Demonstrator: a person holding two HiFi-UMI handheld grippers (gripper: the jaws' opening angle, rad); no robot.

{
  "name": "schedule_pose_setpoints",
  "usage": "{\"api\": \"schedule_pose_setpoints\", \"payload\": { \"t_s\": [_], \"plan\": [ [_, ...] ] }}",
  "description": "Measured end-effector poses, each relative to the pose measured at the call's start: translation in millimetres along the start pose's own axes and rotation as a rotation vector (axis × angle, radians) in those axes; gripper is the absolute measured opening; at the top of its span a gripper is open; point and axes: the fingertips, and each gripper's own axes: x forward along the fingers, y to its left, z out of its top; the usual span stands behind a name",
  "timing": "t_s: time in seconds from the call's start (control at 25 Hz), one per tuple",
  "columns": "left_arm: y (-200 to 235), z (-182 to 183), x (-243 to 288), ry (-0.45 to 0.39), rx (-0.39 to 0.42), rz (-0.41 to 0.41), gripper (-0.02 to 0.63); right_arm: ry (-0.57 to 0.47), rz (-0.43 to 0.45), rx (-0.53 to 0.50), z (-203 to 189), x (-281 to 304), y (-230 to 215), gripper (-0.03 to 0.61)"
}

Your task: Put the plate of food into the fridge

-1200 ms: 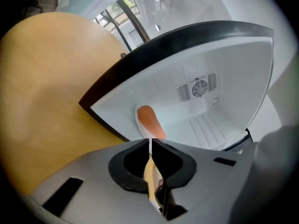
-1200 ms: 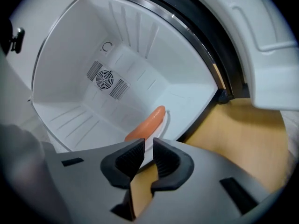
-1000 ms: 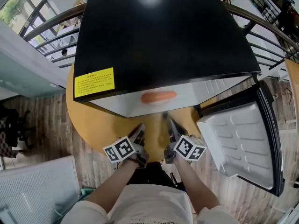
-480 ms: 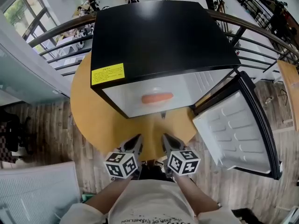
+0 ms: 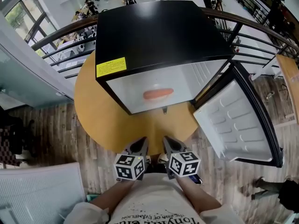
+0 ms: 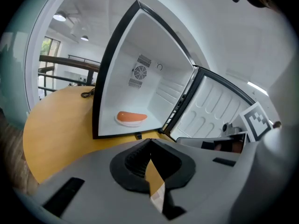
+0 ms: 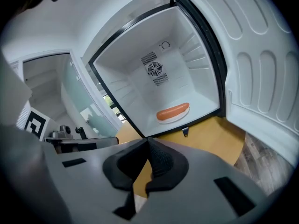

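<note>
Inside the fridge, whose door stands wide open to the right, the plate of food sits on the white compartment floor. Left tongs and right tongs are both closed on nothing, side by side at the near edge of the round worktop.

We hold the left gripper and the right gripper side by side and close to our chest, both pointing forward, with their tips at the near edge of the table and their marker cubes facing up. Our left forearm and right forearm angle inward toward each other. Each gripper's jaws meet tip to tip, with nothing between them.
</note>
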Motion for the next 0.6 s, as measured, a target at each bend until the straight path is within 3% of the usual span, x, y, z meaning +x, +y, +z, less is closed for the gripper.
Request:
{"api": "schedule_pose_setpoints", "payload": {
  "t_s": [0.6],
  "plan": [
    [-6.5, -3.0, -5.9, -0.019, -0.004, -0.008, 0.025, 0.02, 0.007, -0.052, -6.4, -8.8, 8.7, 0.025]
  ]
}}
